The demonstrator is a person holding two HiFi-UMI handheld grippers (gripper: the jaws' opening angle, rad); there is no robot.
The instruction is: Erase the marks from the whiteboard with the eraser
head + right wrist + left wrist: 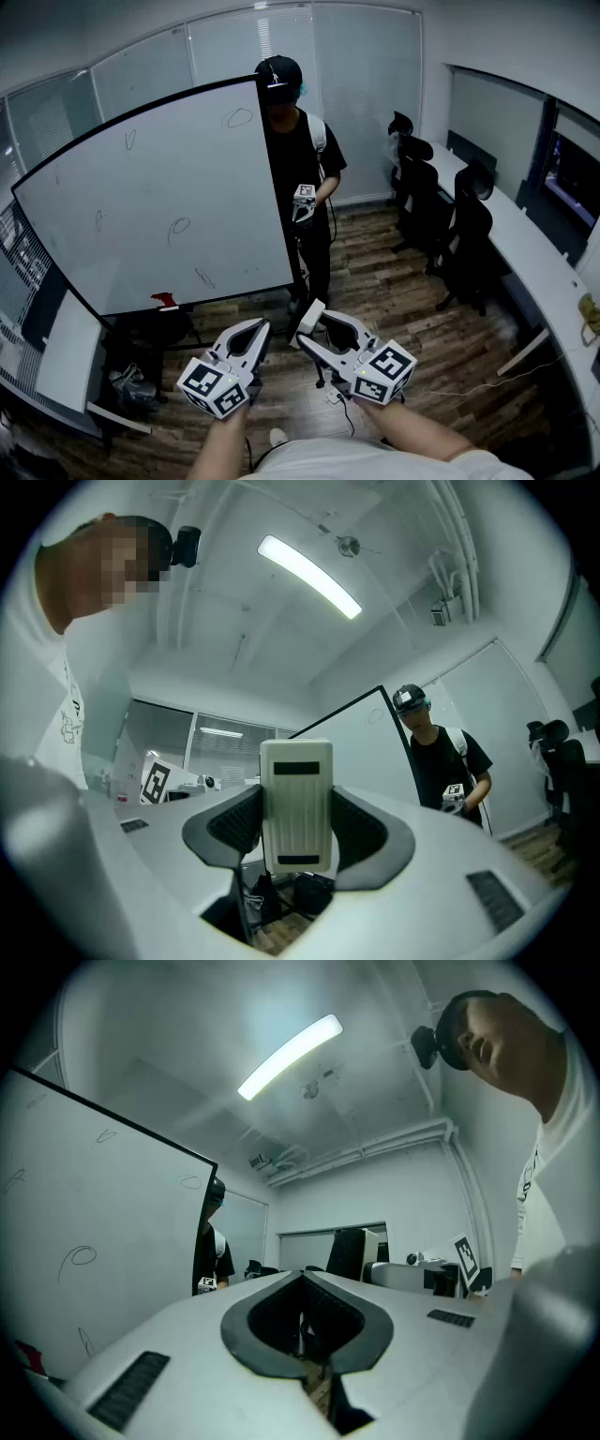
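not started, i'd say — the whiteboard (169,197) carries five marks (239,117) i can count, maybe a faint sixth at far left. one eraser (296,803), clamped in the right gripper (314,330), held low and well apart from the whiteboard. left gripper (302,1327) pinched together w/ nothing in it. two grippers, one whiteboard — all the wiping's left.

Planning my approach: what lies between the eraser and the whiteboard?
Only bare wood floor, in the head view, between the right gripper's eraser and the whiteboard.
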